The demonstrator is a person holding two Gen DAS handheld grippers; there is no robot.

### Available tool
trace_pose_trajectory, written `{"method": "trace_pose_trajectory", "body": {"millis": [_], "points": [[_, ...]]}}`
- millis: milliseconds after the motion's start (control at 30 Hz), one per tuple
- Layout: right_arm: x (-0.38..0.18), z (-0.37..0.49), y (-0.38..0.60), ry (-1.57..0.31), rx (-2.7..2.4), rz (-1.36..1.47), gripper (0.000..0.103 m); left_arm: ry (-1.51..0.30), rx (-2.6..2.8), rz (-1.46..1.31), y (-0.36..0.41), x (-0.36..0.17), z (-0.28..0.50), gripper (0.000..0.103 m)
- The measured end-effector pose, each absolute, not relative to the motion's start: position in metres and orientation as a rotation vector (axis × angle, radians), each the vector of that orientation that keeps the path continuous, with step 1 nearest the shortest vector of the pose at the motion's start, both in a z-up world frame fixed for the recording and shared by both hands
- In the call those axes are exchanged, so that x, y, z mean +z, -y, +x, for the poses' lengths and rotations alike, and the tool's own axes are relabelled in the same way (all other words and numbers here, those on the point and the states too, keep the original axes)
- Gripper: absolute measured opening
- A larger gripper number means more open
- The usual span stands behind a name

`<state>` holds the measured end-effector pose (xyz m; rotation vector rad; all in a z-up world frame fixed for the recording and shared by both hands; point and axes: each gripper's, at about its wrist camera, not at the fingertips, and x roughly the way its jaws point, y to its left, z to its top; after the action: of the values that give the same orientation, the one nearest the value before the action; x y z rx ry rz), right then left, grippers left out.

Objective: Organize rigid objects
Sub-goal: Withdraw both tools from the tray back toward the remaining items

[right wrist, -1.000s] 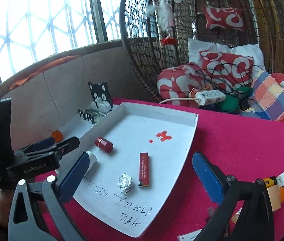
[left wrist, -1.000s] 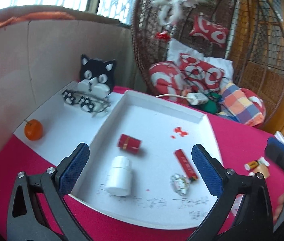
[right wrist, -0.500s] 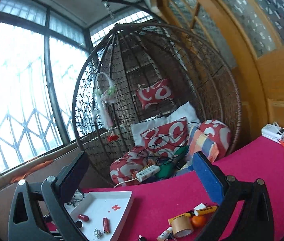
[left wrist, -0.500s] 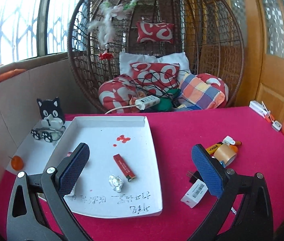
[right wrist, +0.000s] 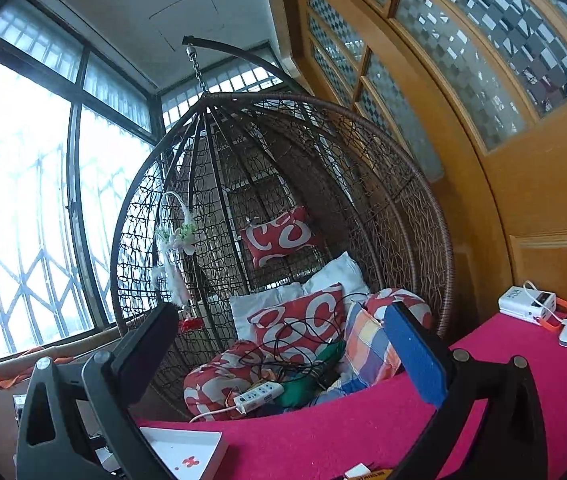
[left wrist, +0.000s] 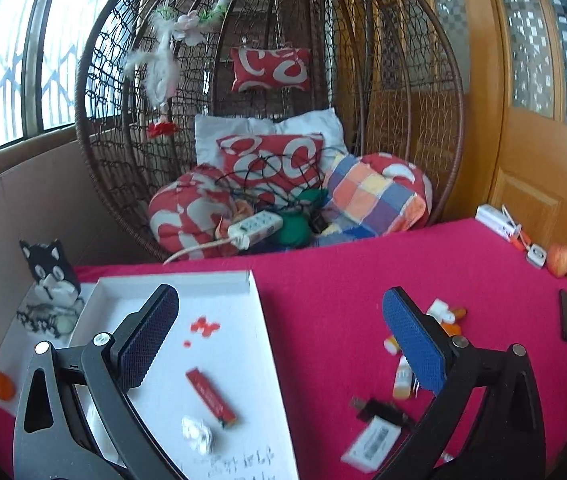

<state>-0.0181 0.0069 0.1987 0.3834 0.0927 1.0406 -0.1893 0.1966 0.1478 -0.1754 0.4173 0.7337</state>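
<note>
Nearest to us, the left gripper (left wrist: 279, 336) hangs over the red tablecloth (left wrist: 323, 304) with its jaws spread wide and nothing between them. Its left pad sits above the white tray (left wrist: 251, 280), its right pad above the loose clutter still waiting to be sorted.

That clutter is what the next move turns on, we judge. The closest piece is the white barcoded box (left wrist: 371, 444), low and to the right of the jaw gap, touching or overlapping a black plug-like piece (left wrist: 379, 410) — its long axis runs diagonally, rising to the right, so the jaws would need to shift right and down and turn to span its short side. Just beyond, partly hidden by the right pad, lie small white and orange tubes (left wrist: 445, 314).

In the tray itself rest a red flat stick (left wrist: 211, 398) and a crumpled silver bit (left wrist: 197, 434), both left of the gap.

The right gripper (right wrist: 279, 344) is also spread and empty, but it points up toward the hanging wicker chair (right wrist: 403, 200), well above the table — only a corner of the tray shows at its lower edge. So the left hand looks the nearer one to the box.
</note>
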Motion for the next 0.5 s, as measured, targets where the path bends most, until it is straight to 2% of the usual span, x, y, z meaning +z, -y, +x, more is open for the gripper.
{"method": "trace_pose_trajectory", "body": {"millis": [233,500], "points": [[0.211,0.017,-0.075,-0.190,1.099,0.351,0.103,-0.398,0.737,-0.148,-0.247,0.189,-0.157,0.103],[0.222,0.054,-0.107,-0.302,1.069,0.328,0.103,-0.459,0.727,-0.218,-0.286,0.200,-0.142,0.103]]}}
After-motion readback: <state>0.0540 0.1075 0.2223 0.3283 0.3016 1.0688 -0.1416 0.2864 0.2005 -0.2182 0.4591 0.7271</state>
